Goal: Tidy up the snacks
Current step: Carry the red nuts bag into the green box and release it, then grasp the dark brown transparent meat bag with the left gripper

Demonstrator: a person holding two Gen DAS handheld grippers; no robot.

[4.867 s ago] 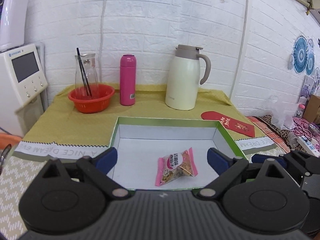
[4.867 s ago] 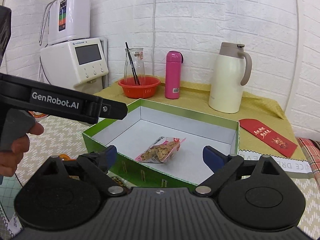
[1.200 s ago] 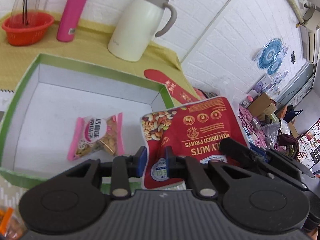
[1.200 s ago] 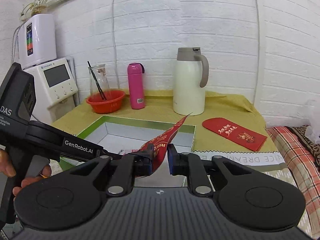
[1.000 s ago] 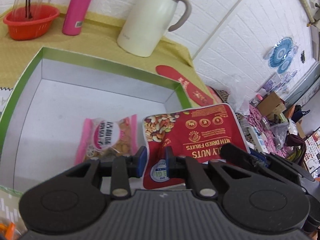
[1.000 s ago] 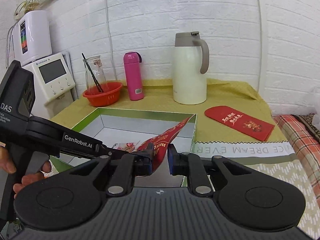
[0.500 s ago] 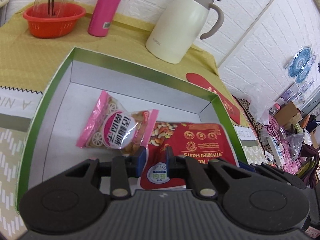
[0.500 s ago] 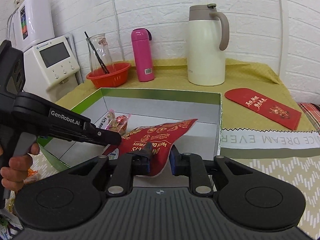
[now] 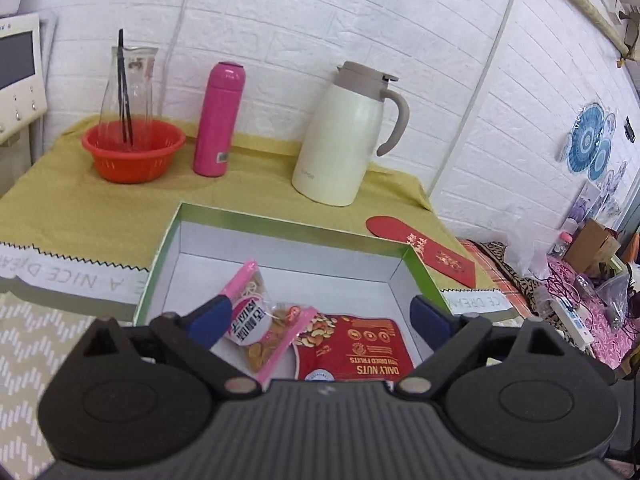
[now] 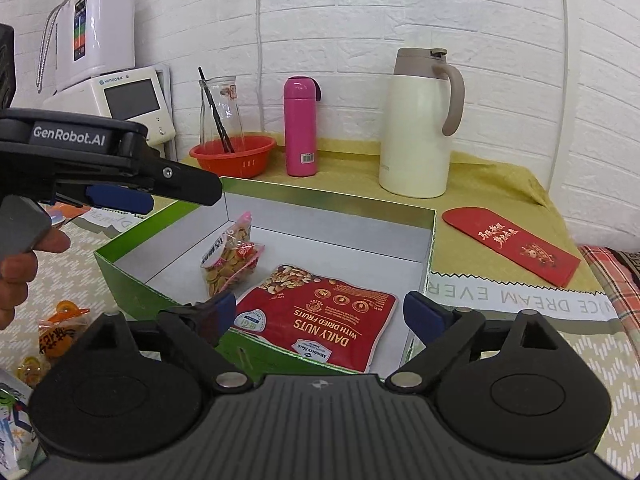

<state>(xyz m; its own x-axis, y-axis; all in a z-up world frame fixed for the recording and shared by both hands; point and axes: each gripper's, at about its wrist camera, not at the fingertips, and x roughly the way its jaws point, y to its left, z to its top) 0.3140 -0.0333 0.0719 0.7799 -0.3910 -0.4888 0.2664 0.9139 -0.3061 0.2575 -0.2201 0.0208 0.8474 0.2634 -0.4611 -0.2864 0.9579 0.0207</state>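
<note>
Left tool (image 9: 320, 316) opening, nothing between its pads; the pink snack pack (image 10: 230, 258) leans left in the green box (image 10: 132, 272), the red nut bag (image 10: 320, 316) flat beside it; right tool (image 10: 320, 312) opening, empty.

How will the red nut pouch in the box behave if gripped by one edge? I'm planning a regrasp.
The red nut pouch is probably floppy: it lies soft and puffed in the green box. Its glossy film may slip. Its nuts would likely shift, so it sags.
</note>
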